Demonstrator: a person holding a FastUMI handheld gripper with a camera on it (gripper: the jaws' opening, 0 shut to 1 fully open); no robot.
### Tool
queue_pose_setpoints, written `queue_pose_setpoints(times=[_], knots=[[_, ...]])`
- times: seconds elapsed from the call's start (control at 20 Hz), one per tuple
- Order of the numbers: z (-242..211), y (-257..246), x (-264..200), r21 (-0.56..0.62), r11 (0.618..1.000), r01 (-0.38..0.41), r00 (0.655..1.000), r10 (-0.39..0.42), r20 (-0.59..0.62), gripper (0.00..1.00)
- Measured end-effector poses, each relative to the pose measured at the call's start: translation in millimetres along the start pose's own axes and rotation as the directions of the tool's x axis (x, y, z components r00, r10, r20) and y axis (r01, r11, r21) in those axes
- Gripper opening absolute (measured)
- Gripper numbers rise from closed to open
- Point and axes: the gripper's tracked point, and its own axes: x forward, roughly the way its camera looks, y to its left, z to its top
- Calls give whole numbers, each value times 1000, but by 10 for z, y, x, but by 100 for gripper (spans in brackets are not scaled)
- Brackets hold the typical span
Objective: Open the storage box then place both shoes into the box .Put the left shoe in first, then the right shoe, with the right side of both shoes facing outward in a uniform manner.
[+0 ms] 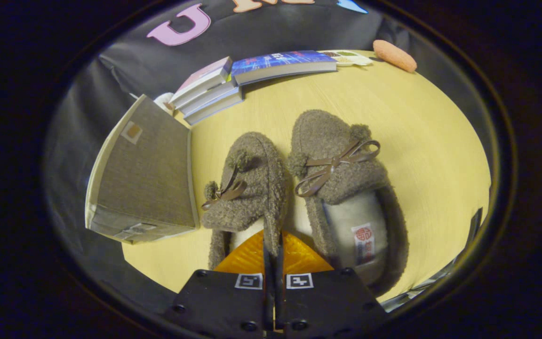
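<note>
Two fuzzy brown slippers sit side by side on a yellow table (431, 141), toes pointing toward twelve o'clock, each tied with a thin brown bow. The gripper (273, 247) comes in from six o'clock with its two fingers drawn close together, clenched on the inner side wall of the left shoe (247, 188); a thin edge of that fleecy wall runs down into the narrow slit between them, and both fingers appear to press on it. The left shoe leans, tilted onto its side, its bow turned toward nine o'clock. The right shoe (346, 188) lies flat just beside it at three o'clock, the two touching along their sides, its pale lining and a small sewn label open to view. The storage box (146, 181), a grey-brown fabric box with pale trim and a small square tag, stands at nine o'clock of the left shoe, near it but apart; its lid looks closed. Beyond the shoes, at eleven to twelve o'clock, a stack of books (207, 92) rests at the table's far edge, touching a single blue-covered book (282, 65) at its right. An orange oblong sponge (394, 55) lies at one o'clock, well apart from the shoes.
</note>
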Motion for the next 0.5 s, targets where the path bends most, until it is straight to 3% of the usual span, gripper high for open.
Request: queue_pose_setpoints(times=[0.5], knots=[[129, 287, -327, 125, 985, -116, 993, 115, 17, 5]])
